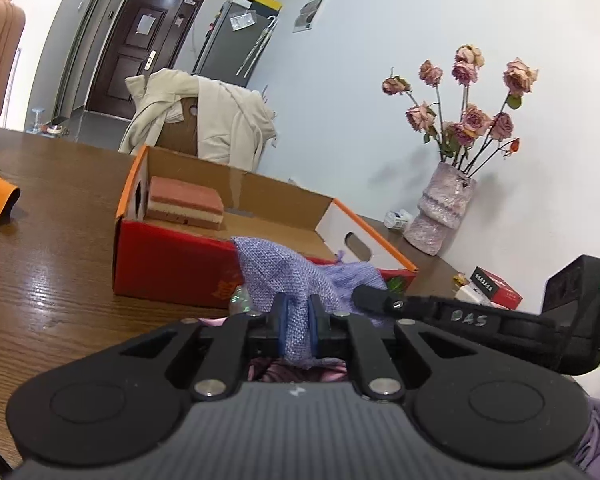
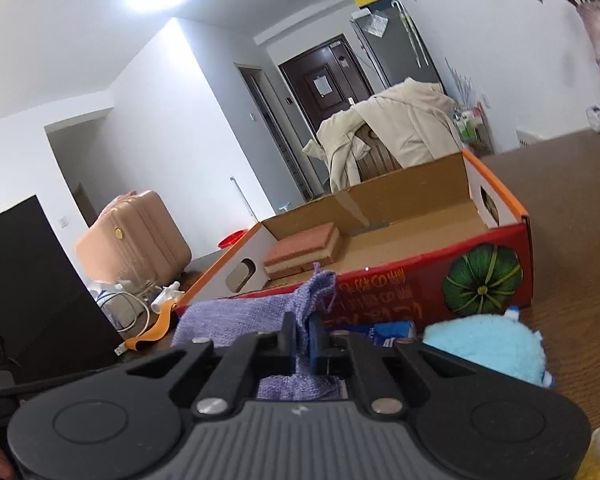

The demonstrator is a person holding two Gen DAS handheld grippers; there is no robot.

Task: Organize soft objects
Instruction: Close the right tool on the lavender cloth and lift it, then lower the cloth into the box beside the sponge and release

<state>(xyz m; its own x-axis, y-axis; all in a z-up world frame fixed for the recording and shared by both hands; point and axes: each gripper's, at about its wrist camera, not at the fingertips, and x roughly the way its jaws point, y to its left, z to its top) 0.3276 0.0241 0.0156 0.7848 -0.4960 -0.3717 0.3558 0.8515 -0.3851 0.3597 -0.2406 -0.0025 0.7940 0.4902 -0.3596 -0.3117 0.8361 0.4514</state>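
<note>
Both grippers pinch the same purple knitted cloth (image 1: pixel 284 272), which lies on the wooden table (image 1: pixel 60 248) just in front of the near wall of the red cardboard box (image 1: pixel 172 268). The left gripper (image 1: pixel 298 312) is clamped on 1 fold of it; the right gripper (image 2: pixel 300 332) is clamped on another. Inside the box, at its far left, lies 1 pink sponge (image 1: pixel 186 202). A light blue plush toy (image 2: pixel 488 344) sits near the right gripper's right side.
</note>
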